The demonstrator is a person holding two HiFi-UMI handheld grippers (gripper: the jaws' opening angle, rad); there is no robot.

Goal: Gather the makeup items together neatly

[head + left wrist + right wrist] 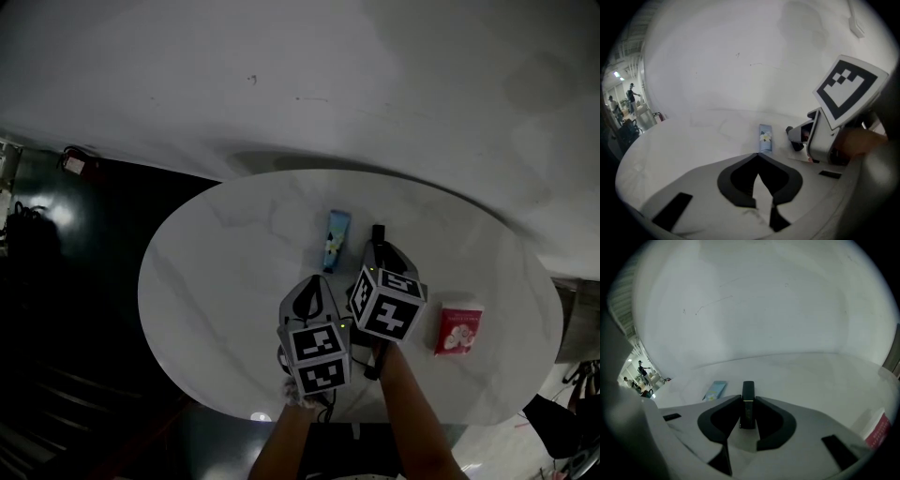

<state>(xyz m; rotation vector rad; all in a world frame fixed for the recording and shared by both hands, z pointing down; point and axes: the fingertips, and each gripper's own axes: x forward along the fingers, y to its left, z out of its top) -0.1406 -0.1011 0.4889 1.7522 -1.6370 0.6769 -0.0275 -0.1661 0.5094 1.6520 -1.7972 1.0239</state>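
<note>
Head view, looking steeply down: a white oval table with faint grey veins stands against a pale wall. My two arms reach in from the bottom edge, each holding tongs topped by a cube with black-and-white square markers. My left tongs sit near the table's middle with their tips pressed together and nothing between them. My right tongs are just beside them and grip a slim black lipstick, whose end sticks out past the tips. A blue tube lies flat just to the left of the lipstick, close to it but apart. A small red box lies well off to the right, nearer the table's edge.

Left gripper view: my left tongs are closed, the two dark pads meeting at a point, empty. Straight beyond the tips lies the blue tube, lengthwise, with a flower printed on it. To its right, my right tongs hang over the table.

Right gripper view: my right tongs are clamped on the lipstick, which stands upright between the pads. The blue tube lies on the table to the left. The red box shows at the far right edge.
</note>
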